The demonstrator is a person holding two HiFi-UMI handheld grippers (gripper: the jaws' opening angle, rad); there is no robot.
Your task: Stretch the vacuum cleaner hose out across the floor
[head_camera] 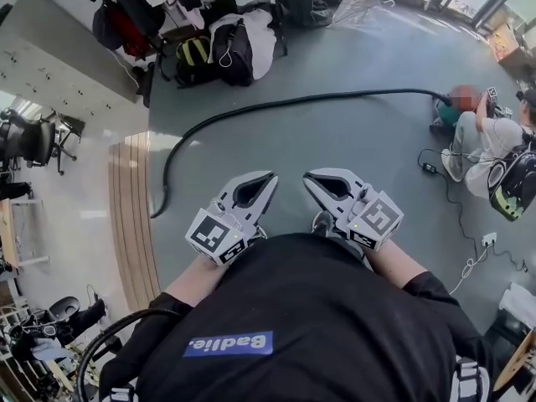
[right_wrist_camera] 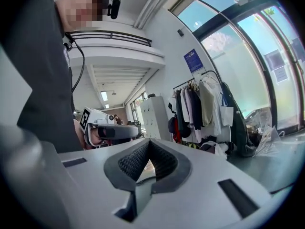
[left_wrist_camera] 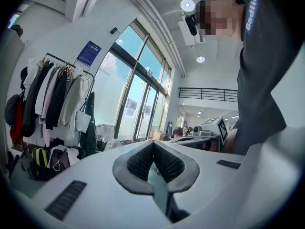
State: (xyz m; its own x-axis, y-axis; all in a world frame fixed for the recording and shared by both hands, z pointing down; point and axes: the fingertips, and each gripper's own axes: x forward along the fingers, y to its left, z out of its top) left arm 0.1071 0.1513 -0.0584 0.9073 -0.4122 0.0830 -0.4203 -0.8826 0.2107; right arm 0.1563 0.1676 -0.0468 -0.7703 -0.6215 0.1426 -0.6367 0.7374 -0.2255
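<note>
A long black vacuum hose (head_camera: 276,103) lies on the grey floor, curving from near the wooden strip at the left up and across to the right, where it ends by a seated person. Both grippers are held close in front of my chest, well short of the hose. My left gripper (head_camera: 268,177) has its jaws together with nothing between them, as the left gripper view (left_wrist_camera: 153,146) shows. My right gripper (head_camera: 308,177) is likewise shut and empty (right_wrist_camera: 149,143). Each gripper view looks out level into the room, not at the floor.
A person (head_camera: 490,141) sits on the floor at the right beside a thin cable (head_camera: 459,216). Bags and hanging coats (head_camera: 226,48) crowd the back wall. A wooden floor strip (head_camera: 134,216) borders the grey floor on the left; an office chair (head_camera: 29,141) stands beyond it.
</note>
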